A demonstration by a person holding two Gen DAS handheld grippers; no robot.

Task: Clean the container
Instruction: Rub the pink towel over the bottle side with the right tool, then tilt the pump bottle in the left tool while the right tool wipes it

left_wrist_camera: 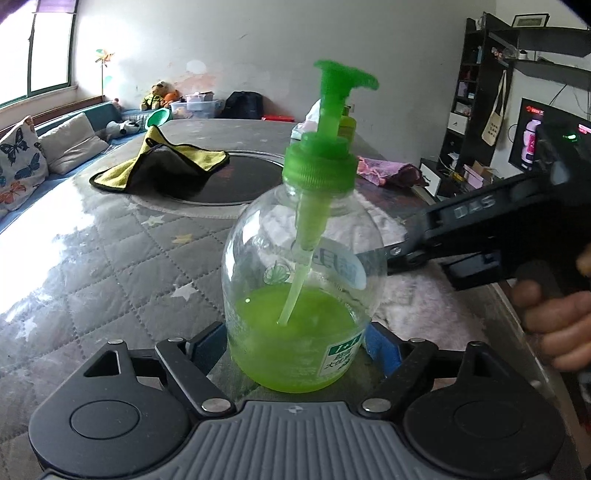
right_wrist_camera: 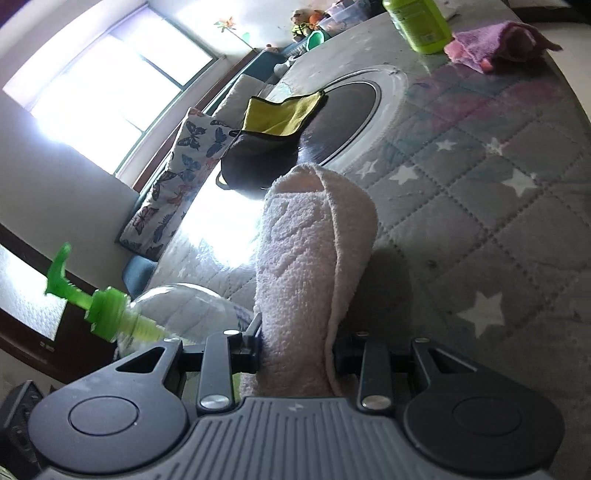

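My left gripper (left_wrist_camera: 295,350) is shut on a clear pump bottle (left_wrist_camera: 303,280) with a green pump head and green liquid in its lower part. It holds the bottle upright above the quilted table. My right gripper (right_wrist_camera: 295,347) is shut on a pale pink towel (right_wrist_camera: 314,251), which sticks out past the fingers. In the left wrist view the right gripper (left_wrist_camera: 391,254) reaches in from the right and presses the towel (left_wrist_camera: 369,221) against the bottle's far side. In the right wrist view the bottle (right_wrist_camera: 177,314) lies just left of the towel.
A yellow and black cloth (left_wrist_camera: 162,166) lies on a round dark inset (left_wrist_camera: 236,177) in the table (left_wrist_camera: 110,258). A purple cloth (left_wrist_camera: 391,171) and a second green bottle (right_wrist_camera: 417,22) sit at the far side. A sofa with cushions (left_wrist_camera: 22,166) stands at the left.
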